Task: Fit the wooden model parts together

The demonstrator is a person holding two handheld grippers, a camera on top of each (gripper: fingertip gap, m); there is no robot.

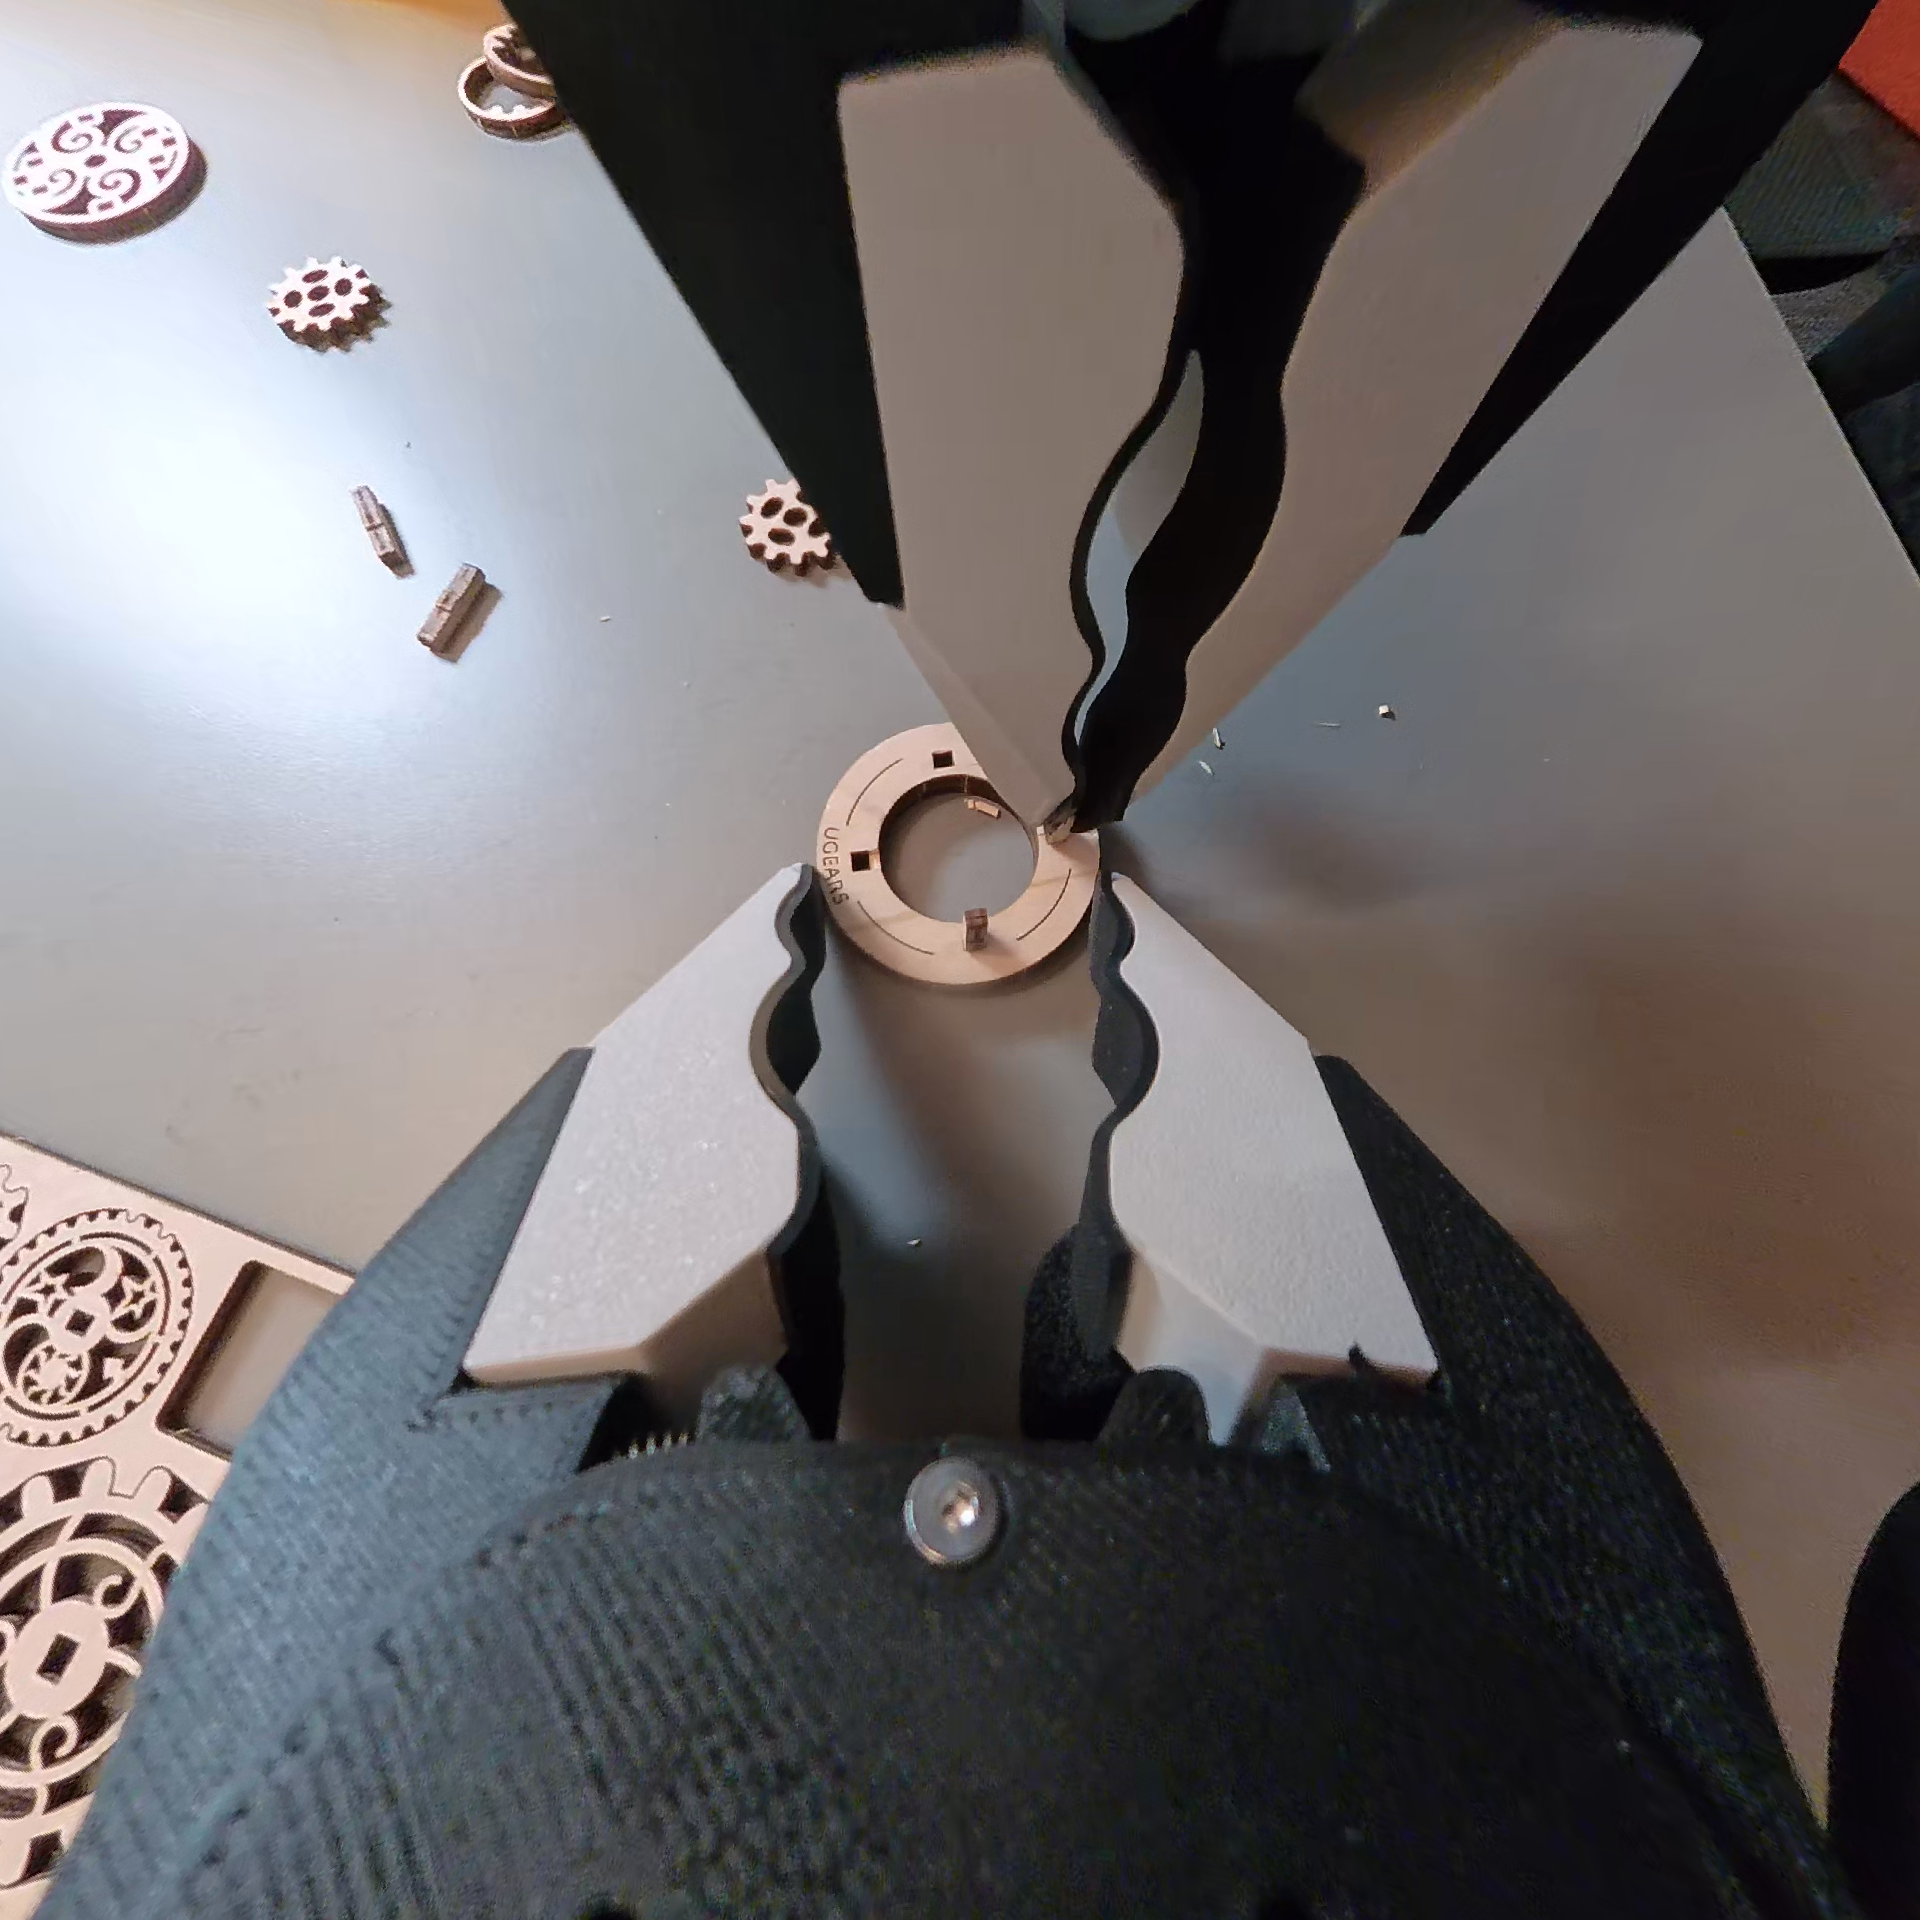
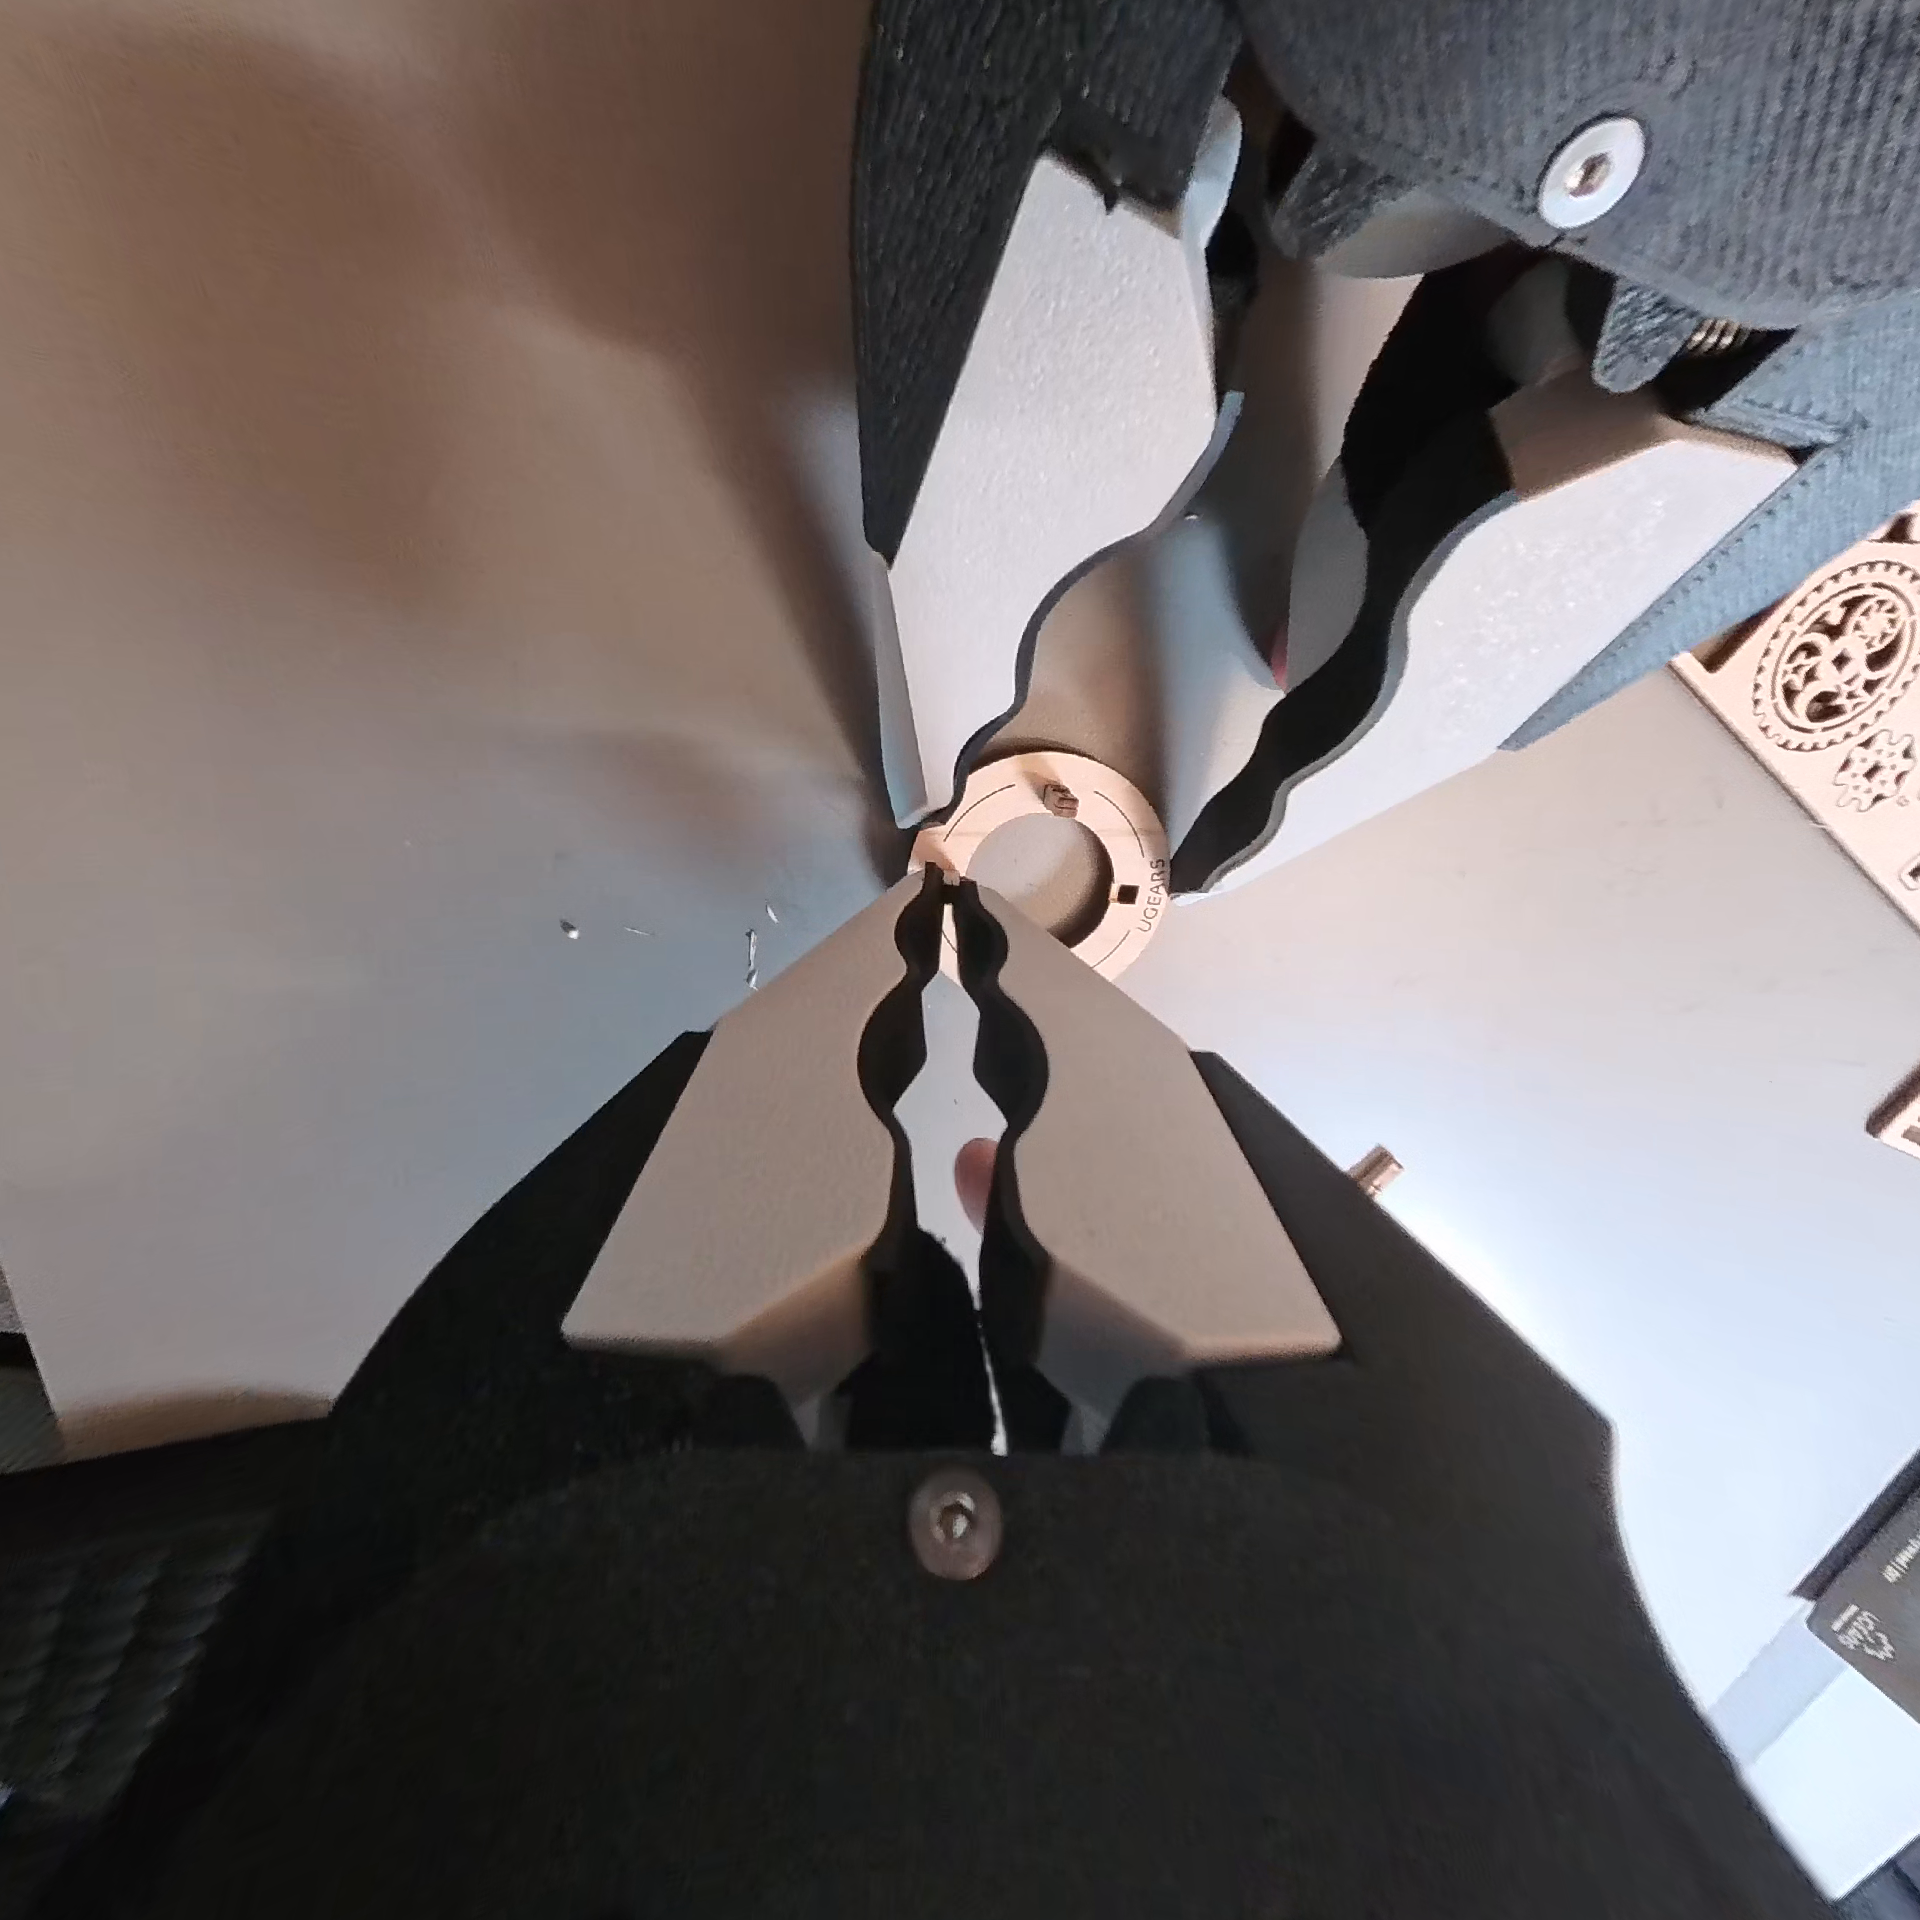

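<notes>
Left wrist view shows a wooden parts sheet [image 1: 94,1475] at far left, loose small gears [image 1: 325,302] on the grey table [image 1: 416,831], then the left gripper [image 1: 951,914] clamping the wooden ring [image 1: 961,862] by its edges, while the right gripper [image 1: 1070,821] pinches a tiny wooden peg [image 1: 1060,826] at the ring's rim.

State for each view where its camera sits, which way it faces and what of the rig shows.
Left wrist view: on the left tongs, looking down its fingers at the wooden ring they bracket on the table; the right tongs opposite.
Right wrist view: on the right tongs, facing back; its tips pinch a small peg at the ring's rim.
Shared: ring, both tongs, table.
</notes>
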